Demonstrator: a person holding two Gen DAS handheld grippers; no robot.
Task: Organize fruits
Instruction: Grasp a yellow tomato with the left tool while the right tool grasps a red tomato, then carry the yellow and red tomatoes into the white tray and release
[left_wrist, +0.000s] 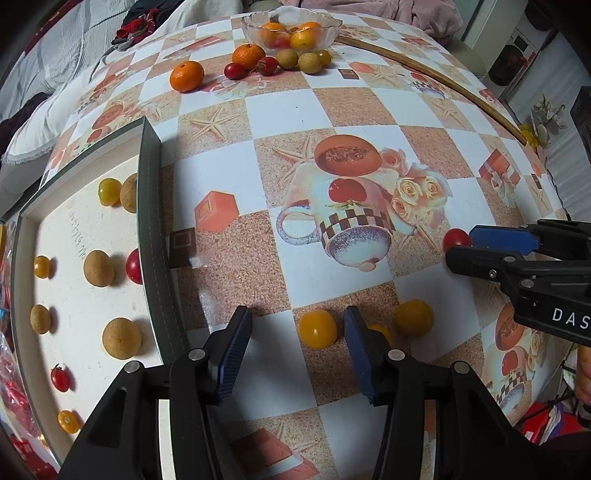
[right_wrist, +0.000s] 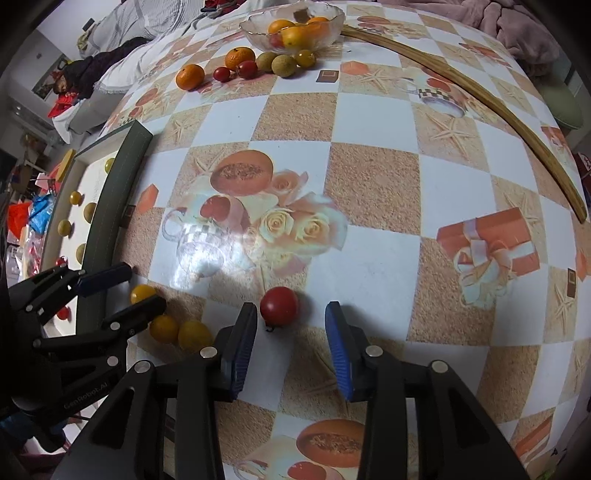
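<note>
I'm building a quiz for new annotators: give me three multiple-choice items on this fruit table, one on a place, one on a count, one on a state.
1. Where does the glass bowl stand? A. at the table's far end B. inside the tray C. on the floor
2. How many yellow tomatoes lie by the left gripper? A. one B. three C. six
3. The red tomato at the right gripper is: A. lifted B. in the bowl C. on the table between open jaws
Answers: A, beyond the loose oranges; B, the right wrist view shows three; C, a gap shows beside it.
</note>
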